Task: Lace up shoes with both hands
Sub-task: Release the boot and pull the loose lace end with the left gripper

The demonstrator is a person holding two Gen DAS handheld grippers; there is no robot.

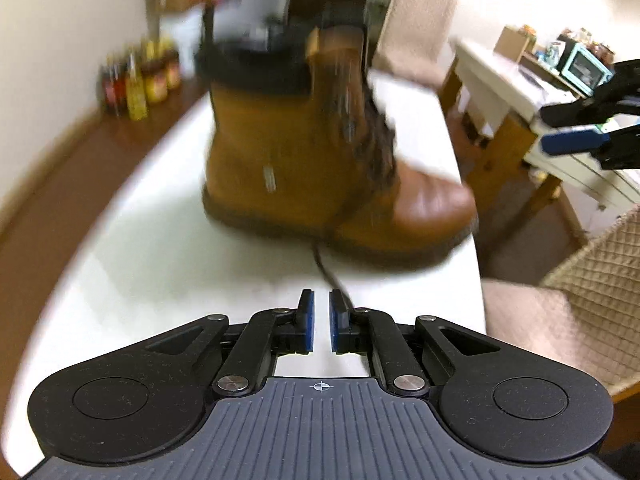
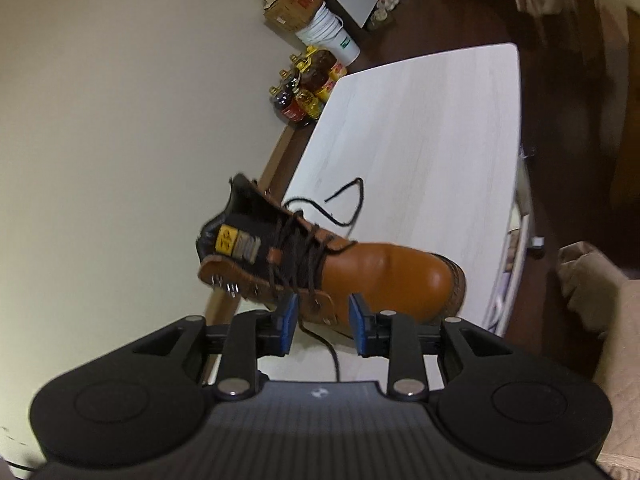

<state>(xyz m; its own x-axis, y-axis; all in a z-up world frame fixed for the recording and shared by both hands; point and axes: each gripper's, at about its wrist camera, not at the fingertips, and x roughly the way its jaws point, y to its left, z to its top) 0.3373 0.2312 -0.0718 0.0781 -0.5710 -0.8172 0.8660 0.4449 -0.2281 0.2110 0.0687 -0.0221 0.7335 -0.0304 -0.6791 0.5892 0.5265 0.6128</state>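
Nearest, the left gripper [image 1: 321, 305] shows ribbed black plastic and blue rubber pads with a narrow empty gap between them, grasping nothing. Just beyond, a thin dark brown lace [image 1: 328, 276] trails across the smooth white table [image 1: 160, 260] to the tan leather boot [image 1: 288, 168]. Farther right, the right gripper [image 2: 322, 310] stands spread wide, released.

No wording can be read anywhere. The boot's tongue [image 2: 240, 244] carries a yellow label and a grey one, the cardboard box [image 2: 294, 4] red print, and the white bucket [image 2: 334, 36] a green mark, all too blurred or small to read.
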